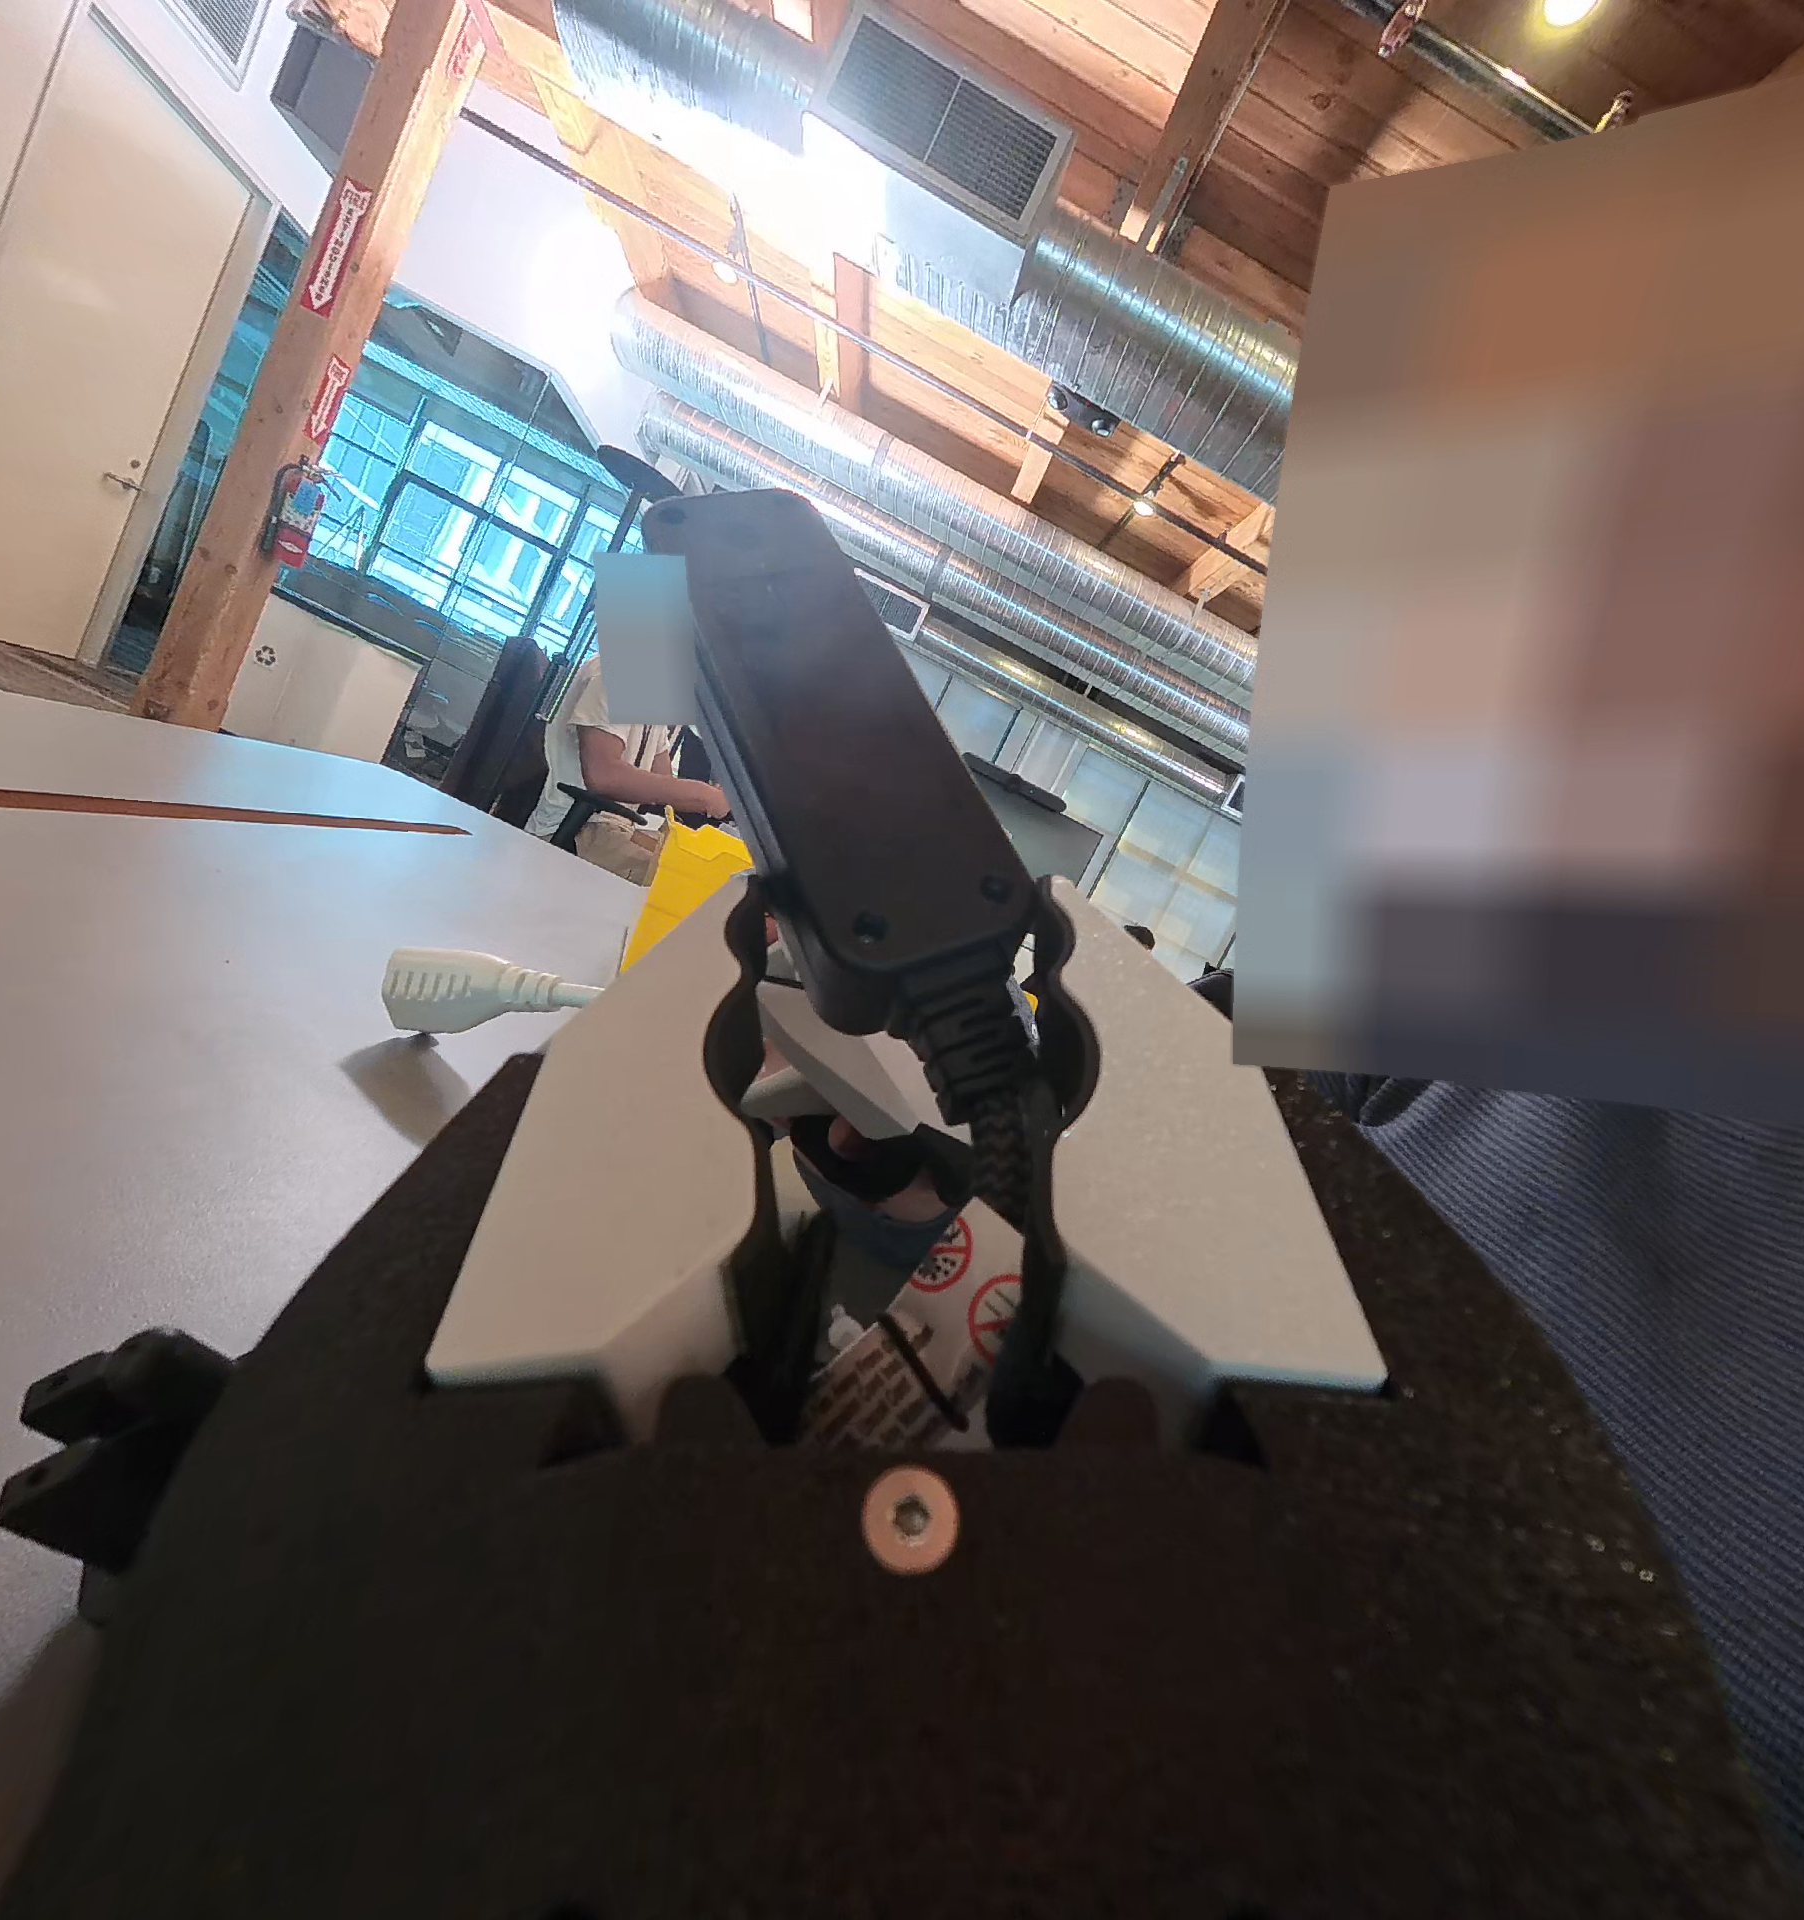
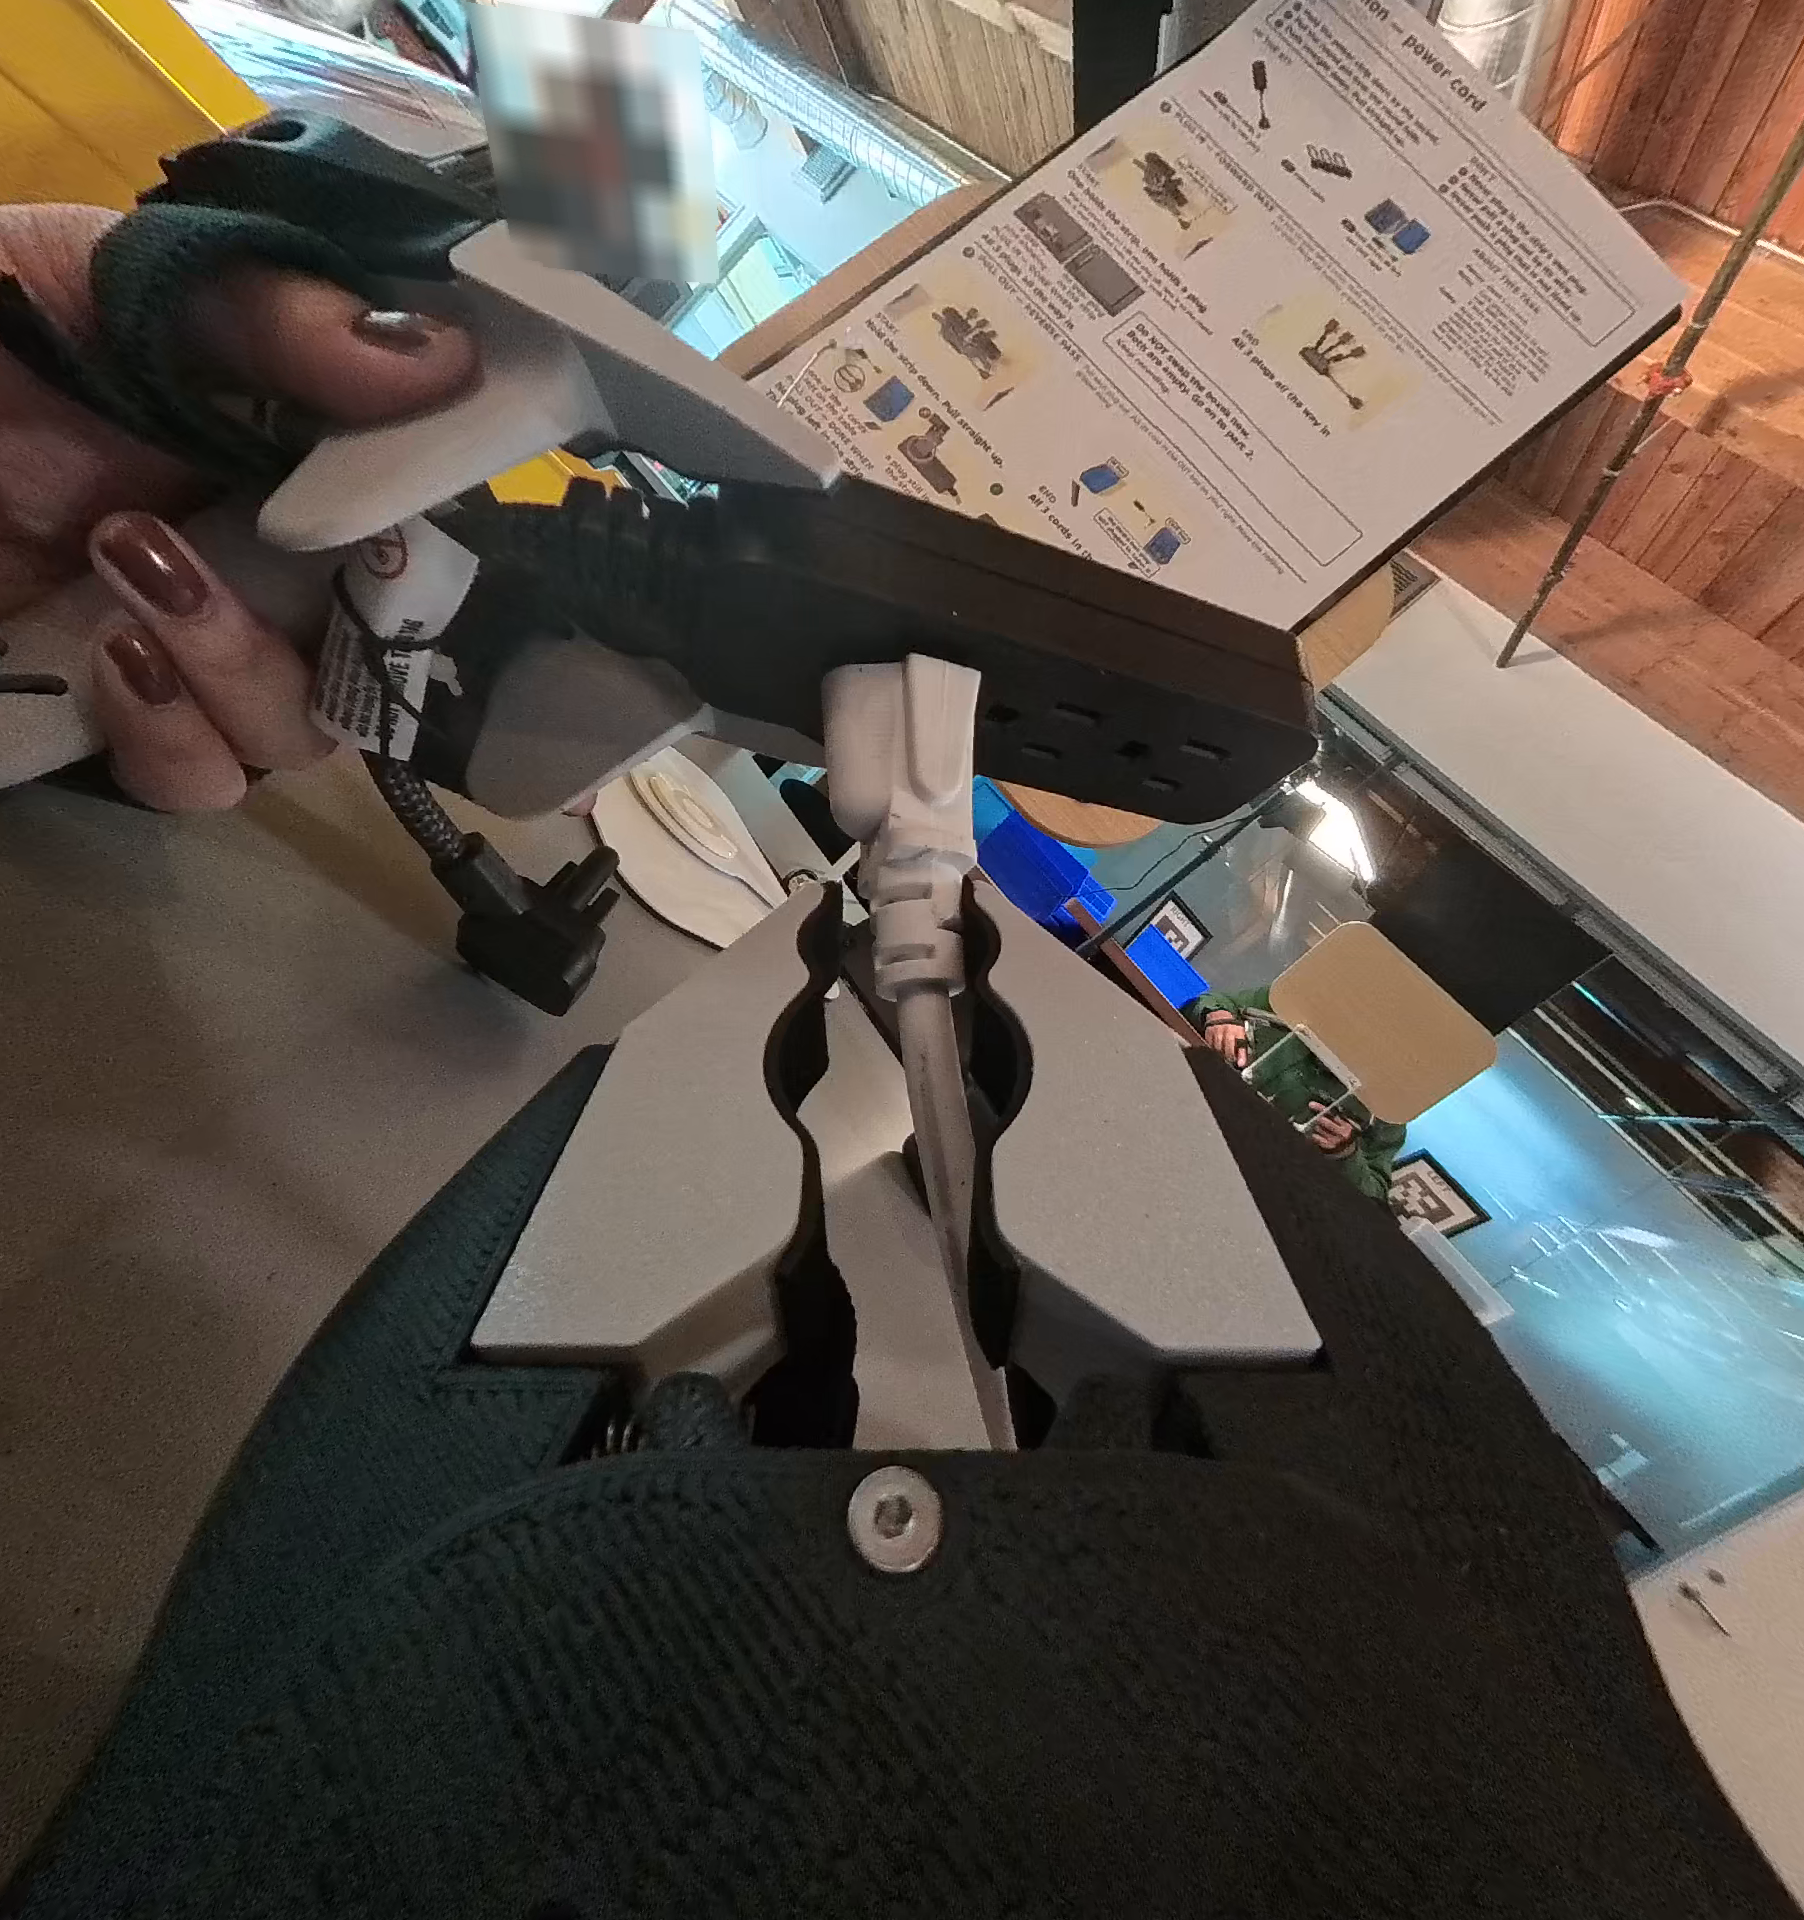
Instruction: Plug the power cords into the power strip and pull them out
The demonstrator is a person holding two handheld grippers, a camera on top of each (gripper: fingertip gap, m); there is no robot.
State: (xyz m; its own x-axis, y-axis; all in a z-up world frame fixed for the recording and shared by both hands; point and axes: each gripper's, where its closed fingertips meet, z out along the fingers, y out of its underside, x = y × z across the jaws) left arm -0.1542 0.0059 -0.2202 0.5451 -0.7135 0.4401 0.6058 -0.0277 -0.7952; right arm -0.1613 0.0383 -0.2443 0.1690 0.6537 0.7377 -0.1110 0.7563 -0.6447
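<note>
Power strip [image 2: 1033, 665] lifted off the tabletop [image 2: 150, 1039], cord end clamped in left gripper [image 1: 893, 971] jaws | white plug [image 2: 903, 748] seated in its first socket | right gripper [image 2: 903, 914] jaws part-open, straddling plug's strain relief, grip uncertain | step: likely insertion or start of pull-out | next: close on plug body, move straight along prongs.

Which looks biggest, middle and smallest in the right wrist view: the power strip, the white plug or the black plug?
1. Power strip
2. White plug
3. Black plug
The two plugs look close in size, so their order is unsure.
</note>
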